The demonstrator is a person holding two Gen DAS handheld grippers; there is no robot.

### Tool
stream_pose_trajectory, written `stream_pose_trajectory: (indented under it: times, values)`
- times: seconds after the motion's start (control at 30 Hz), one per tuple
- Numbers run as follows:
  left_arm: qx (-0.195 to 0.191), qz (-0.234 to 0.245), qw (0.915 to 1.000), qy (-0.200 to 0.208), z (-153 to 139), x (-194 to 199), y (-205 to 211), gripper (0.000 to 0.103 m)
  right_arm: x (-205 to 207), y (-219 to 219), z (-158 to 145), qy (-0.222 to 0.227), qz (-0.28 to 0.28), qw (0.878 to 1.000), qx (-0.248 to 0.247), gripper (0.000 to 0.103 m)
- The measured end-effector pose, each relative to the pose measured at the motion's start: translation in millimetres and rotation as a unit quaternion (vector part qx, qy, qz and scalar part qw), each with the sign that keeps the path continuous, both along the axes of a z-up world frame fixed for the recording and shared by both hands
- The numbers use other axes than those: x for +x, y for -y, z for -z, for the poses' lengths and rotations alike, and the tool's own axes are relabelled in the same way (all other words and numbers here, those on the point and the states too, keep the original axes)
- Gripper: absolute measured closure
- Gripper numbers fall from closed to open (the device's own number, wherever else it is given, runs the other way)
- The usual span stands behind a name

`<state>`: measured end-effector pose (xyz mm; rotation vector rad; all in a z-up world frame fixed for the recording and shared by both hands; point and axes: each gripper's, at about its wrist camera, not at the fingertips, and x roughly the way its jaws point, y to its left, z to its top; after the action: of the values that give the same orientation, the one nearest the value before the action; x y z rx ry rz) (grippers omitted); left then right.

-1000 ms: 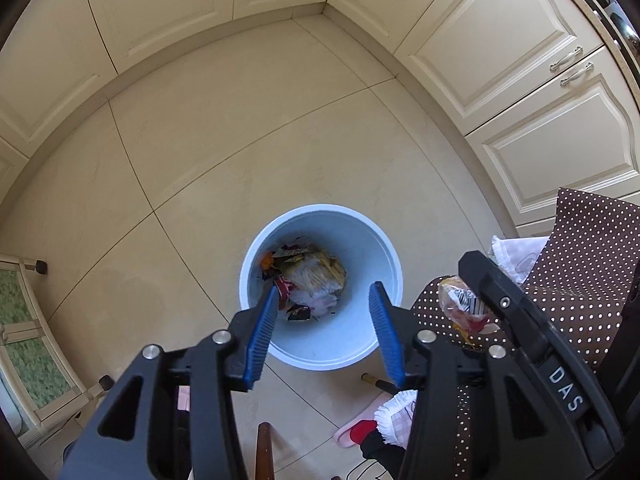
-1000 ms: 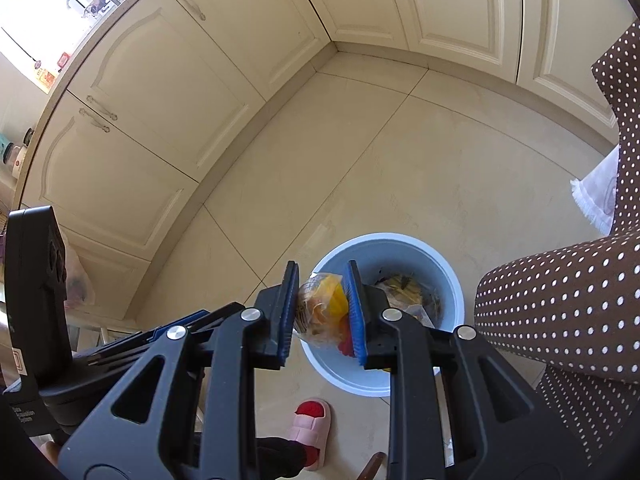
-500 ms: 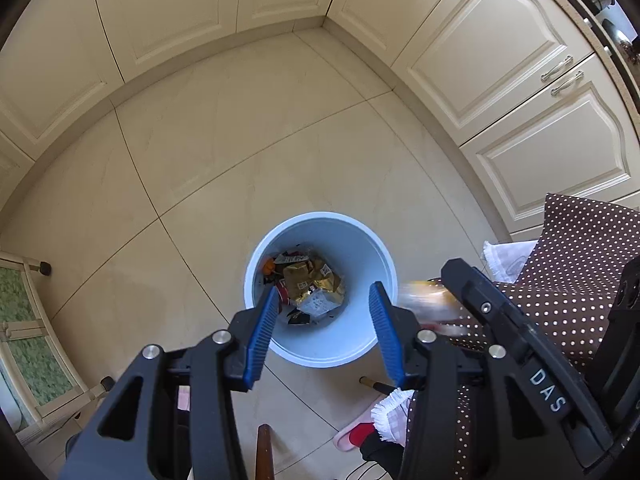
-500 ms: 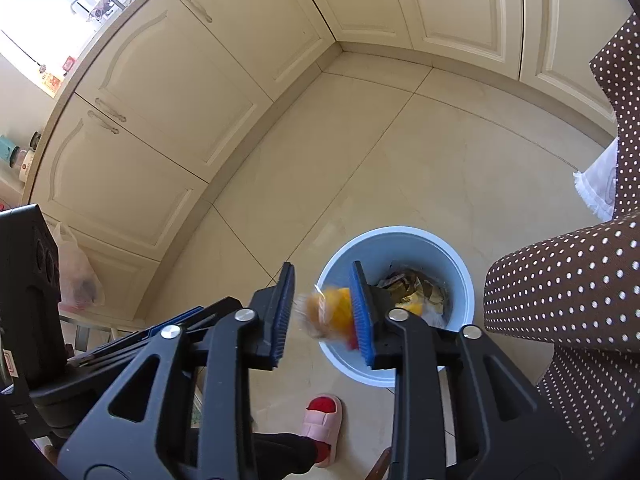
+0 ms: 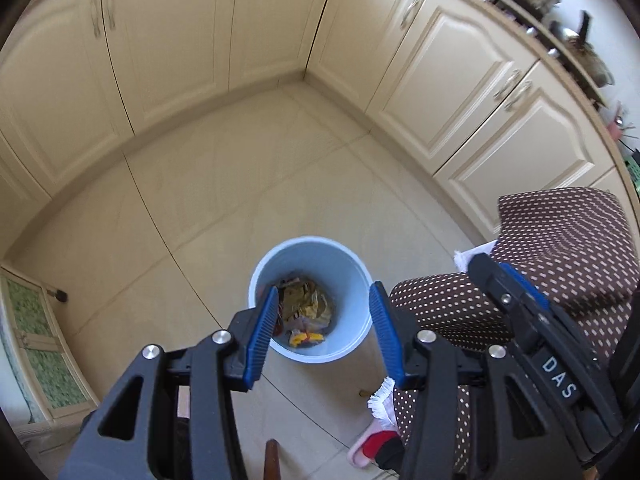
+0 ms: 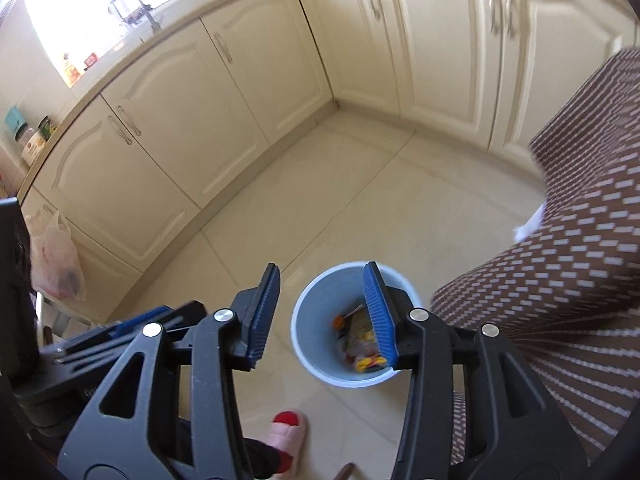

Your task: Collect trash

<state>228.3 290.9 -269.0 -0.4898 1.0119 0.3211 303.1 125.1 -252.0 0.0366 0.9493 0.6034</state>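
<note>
Left gripper: the left gripper hangs above the floor with its blue pads spread and nothing between them; past them the bin shows below.
Bin: the pale blue bin stands upright on the tiled floor, just beside a brown dotted cloth.
Trash in bin: crumpled wrappers lie at the bottom, yellow and red bits among them; the right wrist view shows the same heap.
Right gripper: the right gripper is above the bin's near side, its jaws opening, and no item is between the pads; one pad crosses the bin's mouth in the picture.
Done so far: judging by the heap, several pieces are already collected, and neither gripper carries anything.
Still loose: no litter shows on the visible floor; a plastic bag hangs at the far left by the cabinets, whether it counts as trash I cannot tell.
Left to do: likely a look round for further pieces on surfaces outside these views; if none remain, the task is close to its end.
</note>
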Motion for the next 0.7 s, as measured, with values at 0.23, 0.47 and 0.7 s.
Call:
stream_pose_trajectory:
  times: [0.23,0.47,0.7]
  values:
    - [0.079,0.017,0.9949,0.062,-69.0,-50.9,44.3,0.056,-65.8,47.7,-65.8,0.098,0.021,0.995,0.003,0.054]
    - [0.146,0.034,0.9795,0.134,-133.4,-96.8,86.9,0.045,-128.0,103.9,-125.1,0.181,0.065,0.981,0.02,0.044]
    - [0.195,0.039,0.9609,0.193,-180.1,-138.6,123.6,0.036,-181.4,150.2,-164.6,0.239,0.095,0.966,0.036,0.035]
